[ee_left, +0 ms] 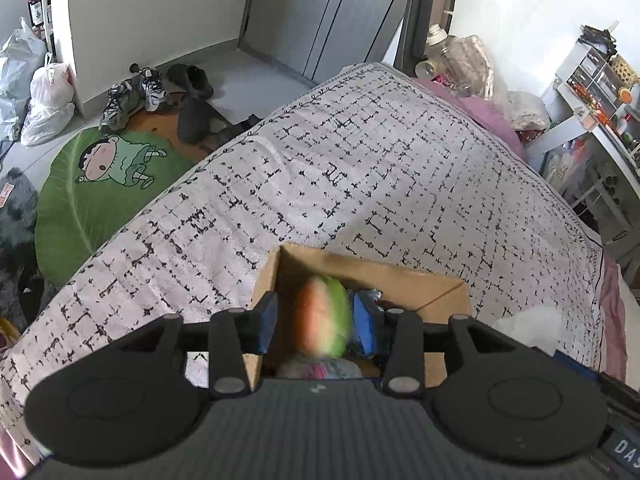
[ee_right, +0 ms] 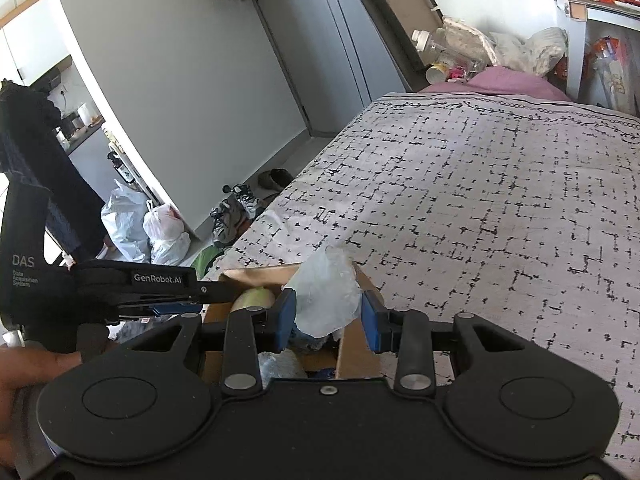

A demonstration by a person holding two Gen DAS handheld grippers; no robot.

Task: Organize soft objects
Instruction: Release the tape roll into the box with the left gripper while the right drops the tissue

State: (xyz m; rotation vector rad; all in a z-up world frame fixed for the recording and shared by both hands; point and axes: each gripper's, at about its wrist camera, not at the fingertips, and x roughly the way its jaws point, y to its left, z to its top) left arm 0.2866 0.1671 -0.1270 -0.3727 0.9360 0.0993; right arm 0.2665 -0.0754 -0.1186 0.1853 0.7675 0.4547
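A cardboard box (ee_left: 400, 276) stands on the patterned bed cover, also in the right wrist view (ee_right: 356, 360). My left gripper (ee_left: 316, 322) is over the box, jaws apart; a blurred green and orange soft toy (ee_left: 324, 316) sits between them, not touching the pads. In the right wrist view the left gripper (ee_right: 176, 308) reaches in from the left beside the toy (ee_right: 256, 300). My right gripper (ee_right: 328, 316) is over the box with a clear plastic bag (ee_right: 326, 296) between its blue pads (ee_right: 286, 316), which touch its sides. Other soft items lie in the box.
The bed cover (ee_left: 360, 168) stretches ahead and right. Shoes (ee_left: 152, 88), a green cartoon mat (ee_left: 100, 184) and white bags (ee_left: 48, 96) are on the floor at left. Bottles and bags (ee_left: 460, 60) crowd the bed's far end. Shelves (ee_left: 600, 92) stand at right.
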